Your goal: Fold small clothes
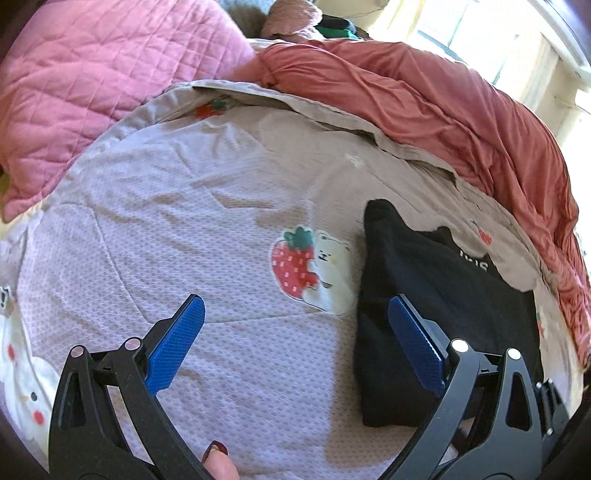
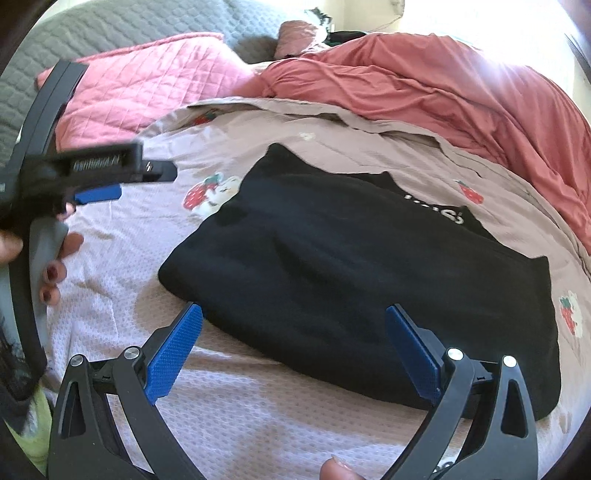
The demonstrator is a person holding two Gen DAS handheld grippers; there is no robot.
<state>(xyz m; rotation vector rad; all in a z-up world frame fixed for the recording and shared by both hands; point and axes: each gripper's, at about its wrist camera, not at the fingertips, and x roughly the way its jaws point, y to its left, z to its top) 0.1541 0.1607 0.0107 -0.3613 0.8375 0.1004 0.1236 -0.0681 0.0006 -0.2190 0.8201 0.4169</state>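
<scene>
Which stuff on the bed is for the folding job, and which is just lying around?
For the job: the black garment, the left claw and the right claw, both open.

Just lying about: the strawberry bedspread, the pink quilted blanket, the red-orange duvet, the grey quilt.

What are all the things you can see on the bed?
Black garment: one, black with white letters, folded flat on the bedspread, right of the strawberry print.
Bedspread: one, pale lilac with strawberry-and-bear prints, covering the bed.
Quilted blanket: one, pink, far left.
Rumpled cover: one, rust red, far right edge.
Grey quilt: one, grey, behind the pink blanket.
Left claw: one, black with blue pads, open, over the garment's left edge.
Right claw: one, black with blue pads, open, at the garment's near edge.
Hand: one, painted nails, holding the left claw's handle.
</scene>
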